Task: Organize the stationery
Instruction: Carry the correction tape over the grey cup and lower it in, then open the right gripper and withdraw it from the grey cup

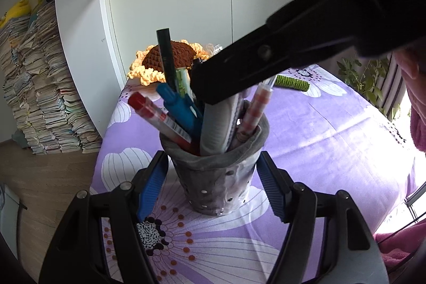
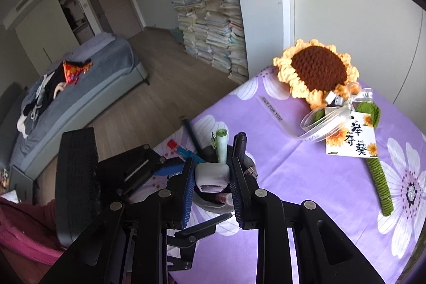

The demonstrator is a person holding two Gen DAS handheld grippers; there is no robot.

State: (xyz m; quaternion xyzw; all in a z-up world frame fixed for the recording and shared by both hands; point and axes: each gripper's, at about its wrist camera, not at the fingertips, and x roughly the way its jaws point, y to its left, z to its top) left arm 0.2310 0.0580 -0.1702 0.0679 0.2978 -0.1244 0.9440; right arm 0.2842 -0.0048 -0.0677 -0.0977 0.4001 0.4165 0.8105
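Left gripper (image 1: 213, 185) stands spread wide, its blue pads on either side of the grey pen holder (image 1: 215, 175), whether touching I cannot tell. Rising from the holder just ahead of it, left to right: a red pen (image 1: 157, 116), a blue pen (image 1: 178, 108), a dark green pencil (image 1: 167, 57), a grey folded item (image 1: 218, 129) and a red-checked pen (image 1: 255, 108). Right gripper (image 2: 211, 177), directly above the holder, has its fingers closed on the white top of the grey item (image 2: 212, 173). Beyond it to the right, a crochet sunflower (image 2: 316, 71) lies on the purple floral cloth (image 2: 306, 190).

Left wrist: low, level, close to the pen cup (image 1: 213, 172). Right wrist: above, looking down. Cup (image 2: 239, 159) shared by 2 views.
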